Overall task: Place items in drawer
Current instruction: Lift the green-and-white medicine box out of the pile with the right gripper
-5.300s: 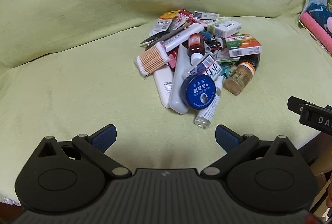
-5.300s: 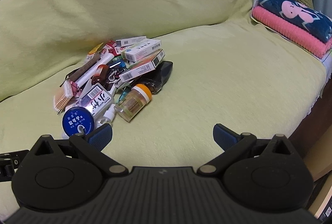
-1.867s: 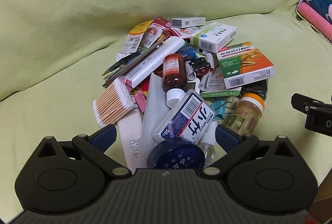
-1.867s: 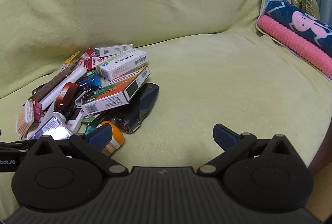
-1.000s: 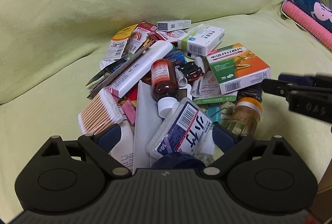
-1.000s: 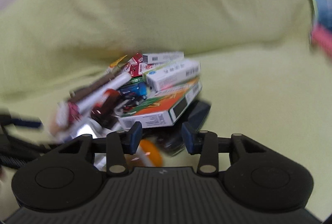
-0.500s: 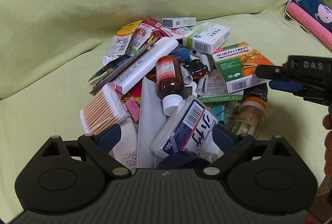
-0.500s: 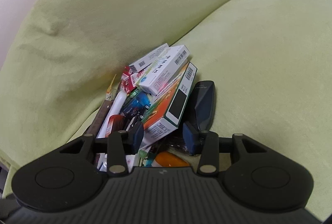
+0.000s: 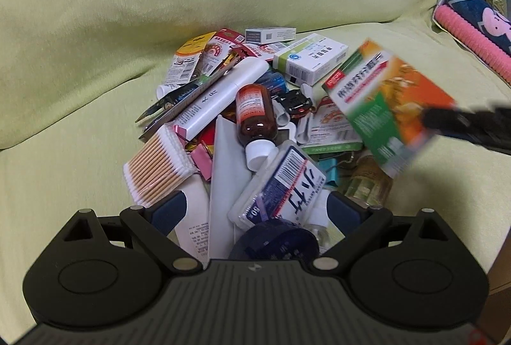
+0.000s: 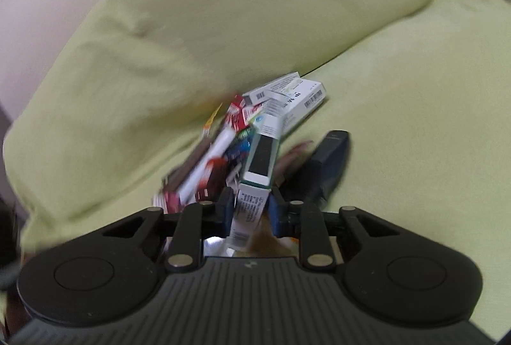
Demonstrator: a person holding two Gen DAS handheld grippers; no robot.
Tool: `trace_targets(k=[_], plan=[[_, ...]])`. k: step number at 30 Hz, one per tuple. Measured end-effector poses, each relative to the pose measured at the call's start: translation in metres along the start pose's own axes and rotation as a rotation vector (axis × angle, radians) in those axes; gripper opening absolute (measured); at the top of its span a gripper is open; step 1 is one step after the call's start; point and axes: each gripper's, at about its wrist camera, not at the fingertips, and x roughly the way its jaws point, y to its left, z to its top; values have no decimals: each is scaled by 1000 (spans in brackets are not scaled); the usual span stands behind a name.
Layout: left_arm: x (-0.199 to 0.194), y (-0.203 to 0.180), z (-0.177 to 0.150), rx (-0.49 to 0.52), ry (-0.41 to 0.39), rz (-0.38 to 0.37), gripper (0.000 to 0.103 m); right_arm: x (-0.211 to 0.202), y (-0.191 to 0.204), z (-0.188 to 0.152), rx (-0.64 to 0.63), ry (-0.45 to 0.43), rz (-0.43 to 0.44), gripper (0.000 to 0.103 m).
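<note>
Lifted since half a second earlier, the orange-green box (image 9: 388,102) hung tilted above the pile (image 9: 255,128), long axis toward 11 o'clock, clamped by the right gripper (image 10: 250,212); the left gripper (image 9: 255,211) gaped wide; blur hid the box's print.

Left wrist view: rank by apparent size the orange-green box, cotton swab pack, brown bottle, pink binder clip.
1. orange-green box, largest, but lifted in the right gripper and motion-blurred, so nearness may inflate it
2. cotton swab pack
3. brown bottle, close to the swab pack, so this order is unsure
4. pink binder clip, smallest
</note>
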Motion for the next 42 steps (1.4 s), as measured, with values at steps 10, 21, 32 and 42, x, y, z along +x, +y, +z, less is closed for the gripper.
trace_targets(k=[10, 21, 32, 42], plan=[[-14, -33, -15, 44, 13, -89, 97, -66, -6, -55, -282, 147, -184, 17], [-29, -49, -25, 86, 22, -127, 96, -60, 3, -54, -327, 125, -229, 30], [-38, -48, -28, 87, 30, -169, 93, -51, 22, -68, -479, 141, -275, 17], [-57, -61, -35, 99, 32, -225, 93, -83, 26, -88, -488, 142, -276, 17]])
